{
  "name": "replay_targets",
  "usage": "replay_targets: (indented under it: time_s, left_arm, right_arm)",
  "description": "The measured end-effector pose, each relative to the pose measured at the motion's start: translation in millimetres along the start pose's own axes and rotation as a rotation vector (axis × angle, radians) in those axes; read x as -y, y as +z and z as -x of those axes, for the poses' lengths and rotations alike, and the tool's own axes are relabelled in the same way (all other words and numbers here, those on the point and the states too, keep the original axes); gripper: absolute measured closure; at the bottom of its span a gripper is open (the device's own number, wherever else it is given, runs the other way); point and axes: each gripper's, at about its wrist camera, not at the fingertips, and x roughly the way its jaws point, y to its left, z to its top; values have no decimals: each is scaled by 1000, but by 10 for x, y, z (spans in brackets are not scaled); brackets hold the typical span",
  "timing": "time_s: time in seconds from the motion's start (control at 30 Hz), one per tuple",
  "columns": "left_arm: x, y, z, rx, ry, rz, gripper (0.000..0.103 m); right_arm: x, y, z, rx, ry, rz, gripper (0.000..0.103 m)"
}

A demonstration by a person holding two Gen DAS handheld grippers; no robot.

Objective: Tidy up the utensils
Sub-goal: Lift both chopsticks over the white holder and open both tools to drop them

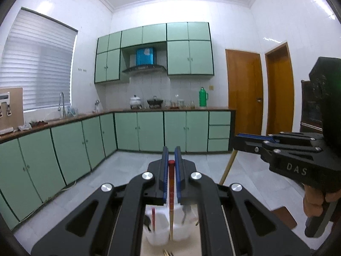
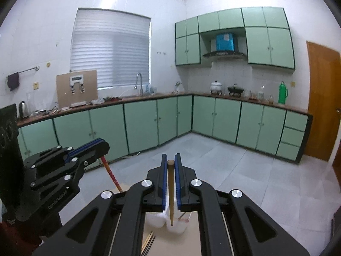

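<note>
My left gripper [image 1: 171,155] is shut on a red-topped chopstick [image 1: 171,192], held upright with its lower end in a white utensil cup [image 1: 181,232]. A second white cup [image 1: 156,232] to its left holds a red-handled utensil. My right gripper [image 2: 171,160] is shut on a plain wooden chopstick [image 2: 170,192], upright, its tip over the white cups [image 2: 175,227]. Each gripper shows in the other's view: the right gripper [image 1: 236,141] at the right, the left gripper [image 2: 102,147] at the left. Both are above a light table [image 2: 191,241].
More chopsticks [image 2: 149,242] lie on the table near the front edge. Beyond is a kitchen: green cabinets [image 1: 149,130] under a counter with a sink tap [image 1: 61,104], pots and a green thermos [image 1: 203,97], wooden doors [image 1: 245,91] at right.
</note>
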Motion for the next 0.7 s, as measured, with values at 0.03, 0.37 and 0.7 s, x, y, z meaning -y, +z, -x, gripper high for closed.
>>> replay_targets:
  time_s: [0.03, 0.37, 0.7]
  left_arm:
    - [-7, 30, -59, 7, 5, 0, 98]
    - [-104, -80, -730, -4, 44, 2, 98]
    - [-310, -484, -1185, -142, 52, 4, 98]
  right_arm:
    - [12, 26, -34, 5, -1, -3, 97]
    - [222, -55, -761, -20, -39, -38, 97]
    - [297, -457, -1263, -144, -40, -57, 96]
